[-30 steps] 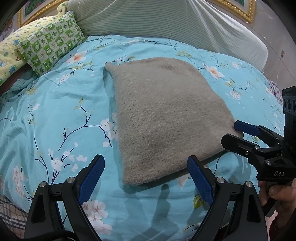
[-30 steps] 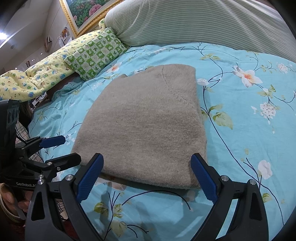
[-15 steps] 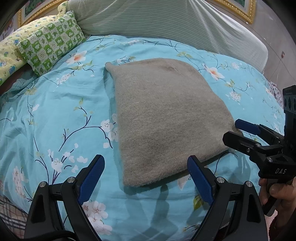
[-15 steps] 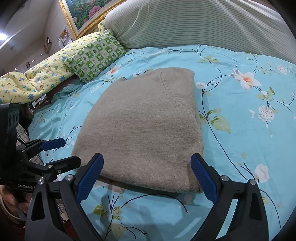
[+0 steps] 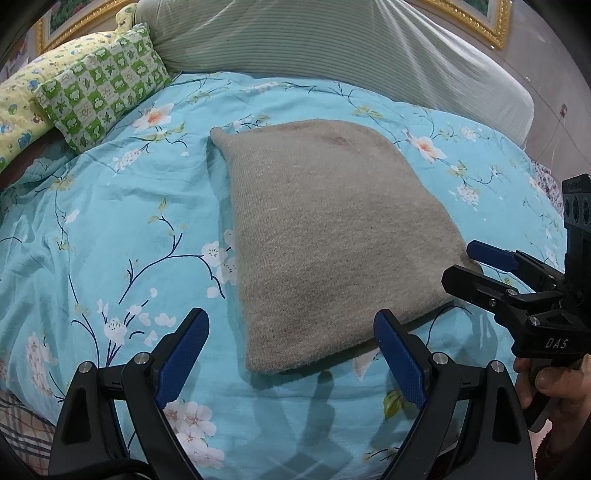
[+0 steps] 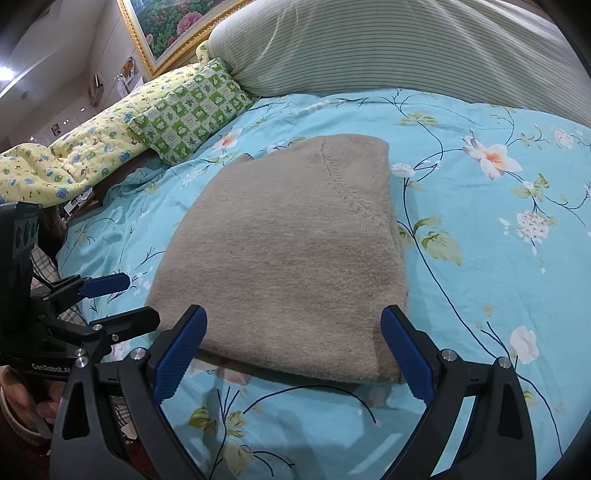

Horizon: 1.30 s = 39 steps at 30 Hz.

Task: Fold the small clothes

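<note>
- Grey knit garment point(image 5: 332, 236) lies flat, partly folded, on the floral bedspread point(image 5: 110, 229).
- Left gripper point(image 5: 291, 354) and right gripper point(image 6: 291, 350) hover at its near edge, fingers spread, empty.
- Judged next: pinch near corners, fold away.

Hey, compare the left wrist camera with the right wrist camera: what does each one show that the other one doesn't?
Only the left wrist view shows the right gripper from the side, jaws open beside the grey knit garment's near right corner.

Only the right wrist view shows the left gripper from the side, the flower painting and a diagonal seam on the garment.

Both show the folded garment lying flat on the floral blue quilt, the green checked pillow and the striped bolster.
</note>
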### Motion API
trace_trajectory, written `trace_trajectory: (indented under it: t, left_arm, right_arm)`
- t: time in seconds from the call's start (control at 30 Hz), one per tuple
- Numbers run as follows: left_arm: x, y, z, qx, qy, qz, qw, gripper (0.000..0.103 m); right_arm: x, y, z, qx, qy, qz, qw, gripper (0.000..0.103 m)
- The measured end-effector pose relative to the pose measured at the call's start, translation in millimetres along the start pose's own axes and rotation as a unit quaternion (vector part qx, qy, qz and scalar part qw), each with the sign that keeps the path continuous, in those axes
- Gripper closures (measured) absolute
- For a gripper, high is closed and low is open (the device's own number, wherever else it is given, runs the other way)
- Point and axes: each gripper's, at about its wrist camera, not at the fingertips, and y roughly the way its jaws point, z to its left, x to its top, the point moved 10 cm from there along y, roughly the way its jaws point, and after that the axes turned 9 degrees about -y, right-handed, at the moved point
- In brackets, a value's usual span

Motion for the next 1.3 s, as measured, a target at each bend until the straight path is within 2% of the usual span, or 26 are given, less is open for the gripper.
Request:
trace_trajectory:
  t: [0.6,0.9,1.3]
  left_arm:
    - [7,1,0,0.002,-0.001,-0.001,1.0,0.012]
    - [21,-1,1,0.013,0.003,-0.017,0.9998,0.012]
    - [26,2,8,0.015,-0.013,-0.013,0.9997,0.012]
  right_arm:
    - [6,-3,-1,0.002,0.002,-0.004,1.0,0.008]
    - [8,-2,-1,0.001,0.001,-0.002,1.0,0.008]
    - [18,-1,-10,0.002,0.0,-0.005,1.0,0.008]
